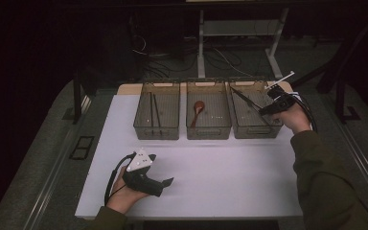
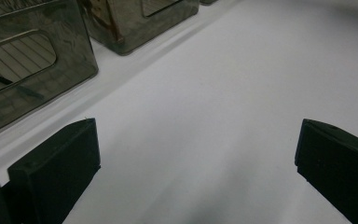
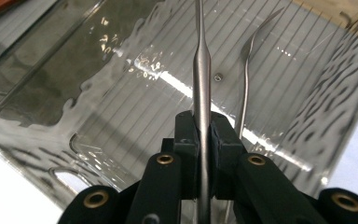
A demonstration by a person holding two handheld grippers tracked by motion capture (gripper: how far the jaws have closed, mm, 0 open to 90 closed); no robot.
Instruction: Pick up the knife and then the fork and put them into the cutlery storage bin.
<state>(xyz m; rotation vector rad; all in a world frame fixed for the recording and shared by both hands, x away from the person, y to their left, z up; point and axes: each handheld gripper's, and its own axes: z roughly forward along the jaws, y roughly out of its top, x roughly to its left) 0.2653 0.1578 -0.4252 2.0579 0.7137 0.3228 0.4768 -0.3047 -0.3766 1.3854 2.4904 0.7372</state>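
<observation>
My right tool [image 3: 204, 140] is clamped on a metal utensil handle [image 3: 201, 70] over the right-hand bin [image 1: 239, 127] at the counter's far edge. Next I judge: lower, then release inside. My left tool [image 2: 196, 168] rests wide open, empty.

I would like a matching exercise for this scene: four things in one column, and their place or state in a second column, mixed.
Things:
1. brown wooden spoon
2. pair of dark thin chopsticks
3. slim silver metal utensil handle
4. left gripper

Places or states:
A. clamped by the right gripper
B. in the left grey bin
C. open above the white table
D. in the middle bin

Pairs: 1-D, 2-B, 3-A, 4-C
</observation>
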